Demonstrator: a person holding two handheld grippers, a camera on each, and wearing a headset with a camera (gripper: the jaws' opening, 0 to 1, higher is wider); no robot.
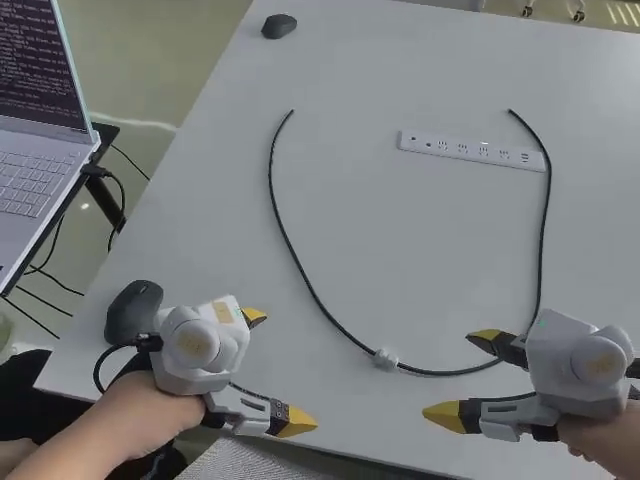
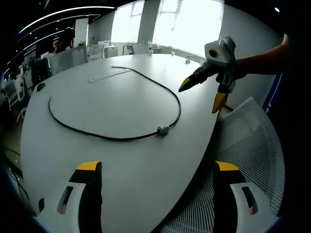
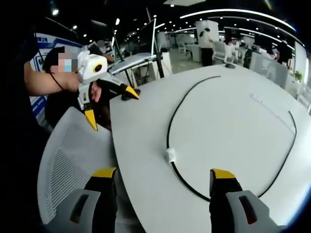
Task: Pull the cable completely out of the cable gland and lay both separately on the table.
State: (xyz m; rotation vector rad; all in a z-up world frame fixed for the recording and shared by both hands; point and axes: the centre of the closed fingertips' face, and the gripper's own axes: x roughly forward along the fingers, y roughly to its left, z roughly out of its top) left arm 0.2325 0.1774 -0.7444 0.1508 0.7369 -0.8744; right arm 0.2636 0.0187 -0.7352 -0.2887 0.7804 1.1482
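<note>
Risk, left side: the cable (image 1: 300, 260) is lying in one long loose loop on the tabletop (image 1: 400, 230). A one-handed tug is therefore judged likely to end with the whole loop being dragged rather than being drawn through the fitting. A swept cable end could also be carried into the mouse (image 1: 133, 308) at the near left corner.

Risk, centre: the cable gland (image 1: 386, 359) is small and white on a white surface. A grasp being aimed slightly off could be closed on the cable beside it, or the gland could be knocked toward the front edge, which is near.

Risk, right side: the power strip (image 1: 472, 151) is lying just beside the cable's right-hand run, so it could be snagged while slack is being pulled.

Left tool (image 1: 278, 370): it is being held wide apart over the front left edge, with nothing being clasped or touched.

Task piece: the gland is being carried on the cable at the bottom of the loop, between the two tools, and nothing is separated yet.

Right tool (image 1: 461, 375): it is being held wide apart with nothing being gripped. Its upper tip is being kept near the cable to the right of the gland, and no contact is being shown.
</note>
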